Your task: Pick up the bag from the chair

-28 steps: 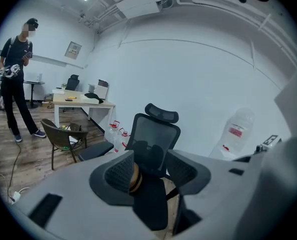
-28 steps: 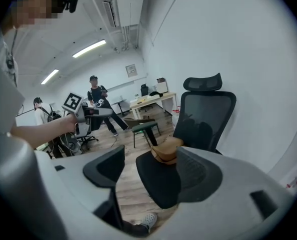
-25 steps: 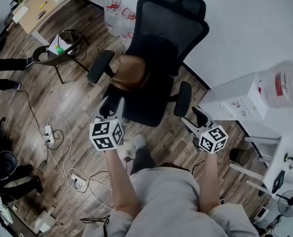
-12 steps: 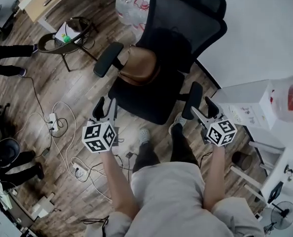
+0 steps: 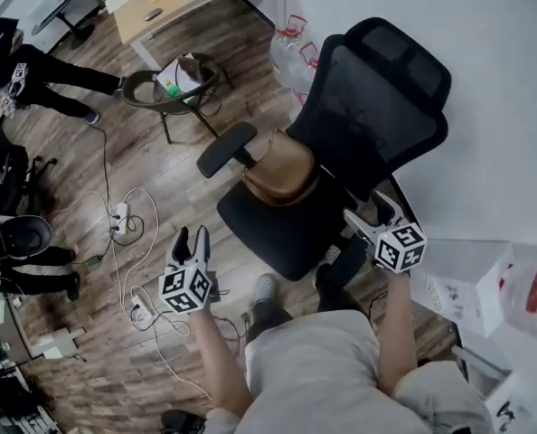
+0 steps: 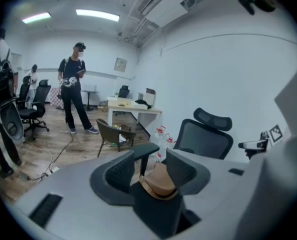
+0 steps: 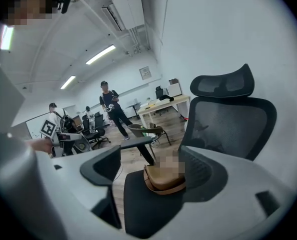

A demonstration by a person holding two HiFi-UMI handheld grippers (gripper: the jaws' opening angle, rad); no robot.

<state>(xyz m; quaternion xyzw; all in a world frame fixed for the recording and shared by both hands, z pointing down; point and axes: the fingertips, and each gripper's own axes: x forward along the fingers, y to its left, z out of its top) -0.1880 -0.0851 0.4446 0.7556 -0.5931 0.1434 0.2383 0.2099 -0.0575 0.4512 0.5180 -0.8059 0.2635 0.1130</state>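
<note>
On chair point(image 5: 270, 233), bag point(image 5: 282, 168) well ahead; my left gripper point(image 5: 191, 239) open, empty; right gripper point(image 5: 370, 213) empty, jaws just opening; risk: snagging armrest point(image 5: 348, 262), pinching only soft flap.

Bright, even indoor light from ceiling strip lights point(image 6: 96, 15); shadows soft and faint. Both gripper views heavy fisheye, black vignette at corners, straight lines bent near edges. Head view sharp, wide-angle warp at borders. White wall point(image 5: 504, 80) slightly washed out.
</note>
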